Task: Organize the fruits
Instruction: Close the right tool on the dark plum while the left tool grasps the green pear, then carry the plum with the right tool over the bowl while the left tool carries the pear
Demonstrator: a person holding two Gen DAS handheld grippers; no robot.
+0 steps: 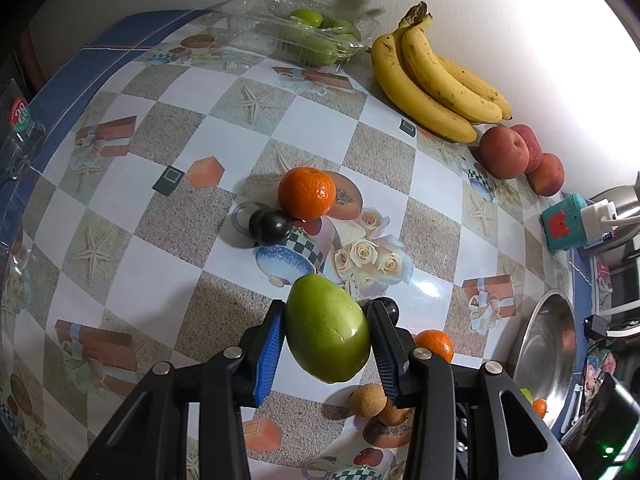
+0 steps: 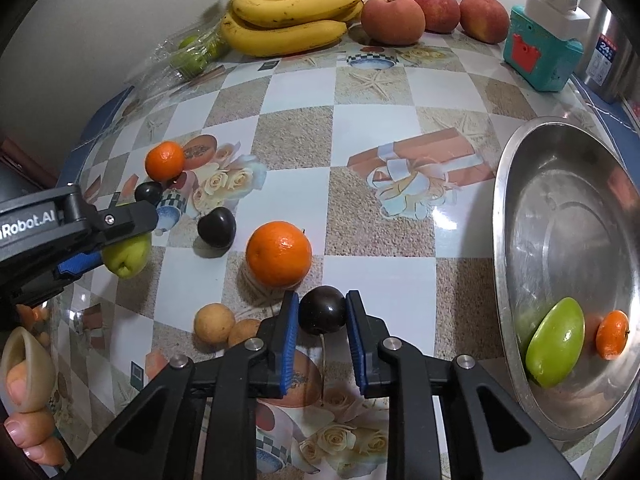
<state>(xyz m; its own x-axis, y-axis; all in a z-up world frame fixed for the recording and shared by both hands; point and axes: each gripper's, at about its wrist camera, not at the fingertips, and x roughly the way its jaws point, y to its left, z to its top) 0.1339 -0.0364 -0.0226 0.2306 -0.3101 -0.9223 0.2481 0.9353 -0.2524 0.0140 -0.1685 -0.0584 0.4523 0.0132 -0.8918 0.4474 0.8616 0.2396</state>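
My left gripper (image 1: 326, 338) is shut on a green mango (image 1: 326, 330) and holds it above the table; it also shows in the right wrist view (image 2: 128, 254). My right gripper (image 2: 322, 314) is shut on a dark plum (image 2: 322, 310) low over the table. A steel bowl (image 2: 520, 184) at the right holds a green mango (image 2: 556, 342) and a tangerine (image 2: 612, 334). Loose on the table are an orange (image 2: 279, 254), a tangerine (image 2: 164, 160), two dark plums (image 2: 217, 227), and two tan round fruits (image 2: 214, 323).
Bananas (image 2: 288, 12) and three red apples (image 2: 394, 18) lie along the far wall. A clear plastic box of green fruit (image 2: 192, 54) stands at the back left. A teal device (image 2: 540, 52) with a white plug stands at the back right.
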